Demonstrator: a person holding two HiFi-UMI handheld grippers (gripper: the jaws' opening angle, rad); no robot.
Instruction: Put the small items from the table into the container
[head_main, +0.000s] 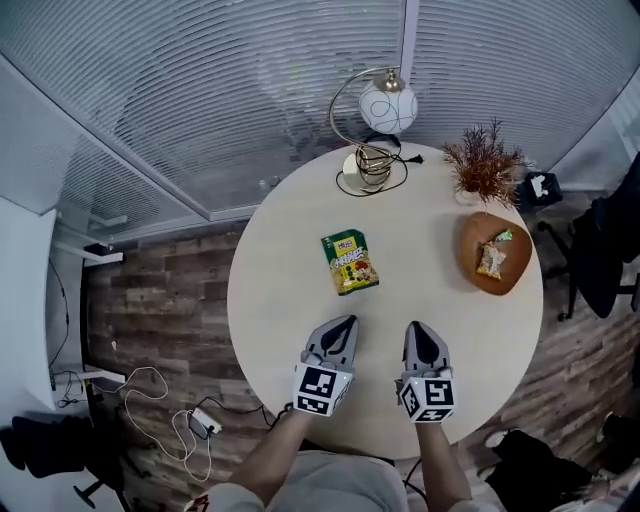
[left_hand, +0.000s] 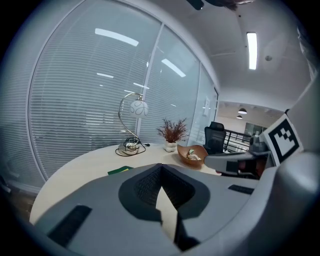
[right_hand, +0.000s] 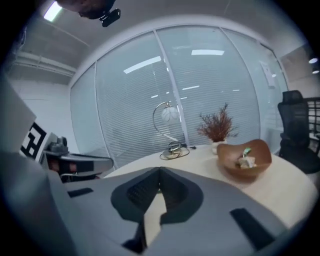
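Round, pale desk (head_main: 290, 240) seen from above, set against a curved glass wall (head_main: 200, 90) with closed slatted blinds; the floor (head_main: 160, 300) is dark wood plank, with loose cables (head_main: 150, 400) lying at lower left. At the far edge of the desk stand a lamp (head_main: 387, 105) with a white globe shade and a coiled cord at its base and, to its right, a small reddish plant (head_main: 485, 165). The brown bowl (head_main: 474, 275) sits near the right edge, just in front of the plant, and holds small packets (head_main: 491, 260); how many cannot be told for sure. 1 green snack packet (head_main: 349, 262) lies flat near the desk's middle, well apart from the bowl. The left gripper (head_main: 350, 322) and the right gripper (head_main: 414, 328) hover side by side over the near edge, both pointing toward the far side; each has its jaws closed tip to tip with nothing between them. In the left gripper view the green packet is mostly hidden behind the jaws. Its print is too small to read. An office chair (head_main: 600, 250) is cut off at the right margin, and the dark shapes in the lower corners cannot be identified.
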